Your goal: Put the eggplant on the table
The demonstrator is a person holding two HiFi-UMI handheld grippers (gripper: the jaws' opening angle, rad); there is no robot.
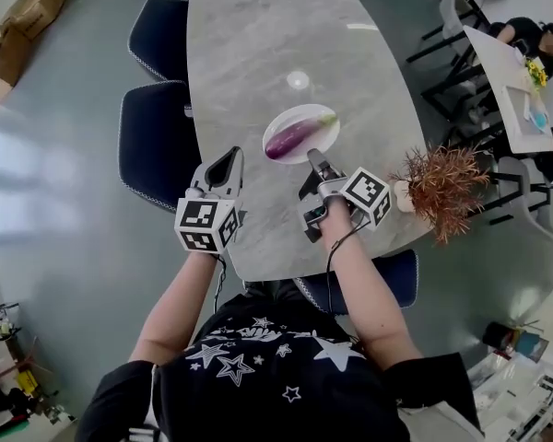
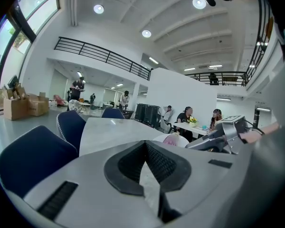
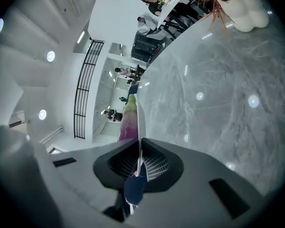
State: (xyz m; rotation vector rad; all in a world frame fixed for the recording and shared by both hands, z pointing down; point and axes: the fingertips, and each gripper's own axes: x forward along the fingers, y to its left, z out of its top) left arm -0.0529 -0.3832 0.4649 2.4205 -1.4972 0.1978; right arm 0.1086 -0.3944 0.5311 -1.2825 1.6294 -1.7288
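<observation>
Though overhead unclear, right gripper [image 3: 140, 148] pinches plate [image 3: 138, 118].

Grey marble table [image 1: 258, 53], white plate [image 1: 315, 146] mid-table, potted plant [image 1: 440, 187] at edge

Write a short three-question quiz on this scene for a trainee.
1. True or false: the eggplant lies directly on the bare marble table.
2. Which gripper is closed on the rim of the white plate? A) left B) right C) both
3. Fill in: the dried plant stands at the table's edge, to the person's ___ of the plate.

Key: 1 false, it lies on the plate. 2 B, the right gripper. 3 right.
</observation>
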